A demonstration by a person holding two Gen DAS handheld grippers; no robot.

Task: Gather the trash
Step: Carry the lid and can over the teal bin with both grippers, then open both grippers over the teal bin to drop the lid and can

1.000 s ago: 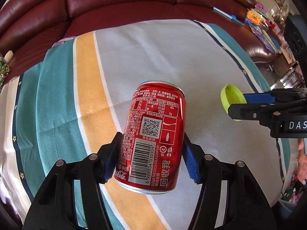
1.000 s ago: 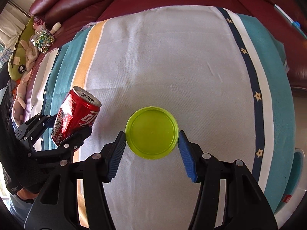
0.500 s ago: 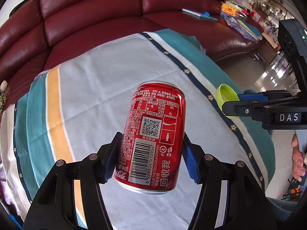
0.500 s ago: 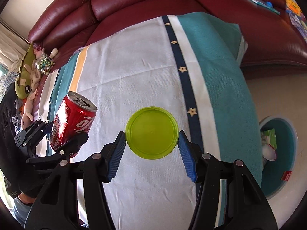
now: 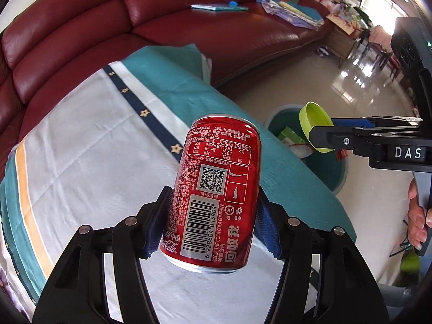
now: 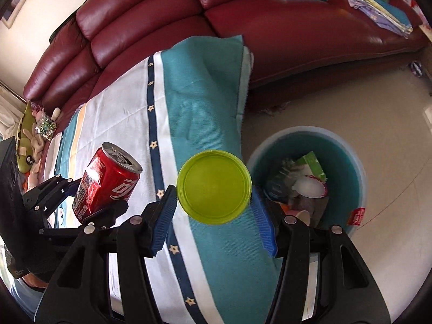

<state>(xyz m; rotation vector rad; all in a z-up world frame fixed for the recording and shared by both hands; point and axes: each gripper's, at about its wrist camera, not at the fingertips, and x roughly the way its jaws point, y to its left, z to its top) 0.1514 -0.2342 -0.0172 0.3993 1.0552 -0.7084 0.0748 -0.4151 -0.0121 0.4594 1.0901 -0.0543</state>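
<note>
Red cola can [image 5: 216, 194] tilted, lime-green round lid [image 6: 214, 187] facing camera, teal bin [image 6: 359, 167] holding trash

Bright daylight, glare on the floor [image 5: 359, 81], fisheye-warped dark edges.

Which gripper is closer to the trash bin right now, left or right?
Right. The right gripper holds the green lid beside the trash bin; the left gripper, gripping the can, is farther back over the table.

A striped cloth [image 6: 129, 124] covers the table; a bin [image 6: 359, 167] stands on the floor [image 6: 351, 108].
</note>
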